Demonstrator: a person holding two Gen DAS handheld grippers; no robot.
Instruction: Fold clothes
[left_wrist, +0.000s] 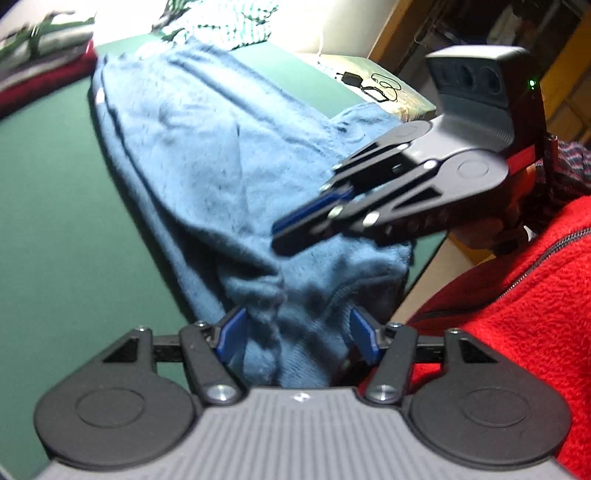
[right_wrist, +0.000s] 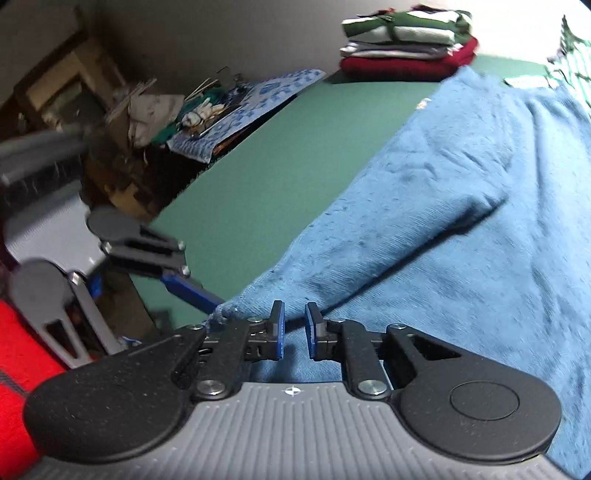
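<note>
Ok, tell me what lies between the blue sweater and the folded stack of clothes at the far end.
Only bare green table top. The right wrist view shows it running clear from the blue sweater to the folded stack.
</note>
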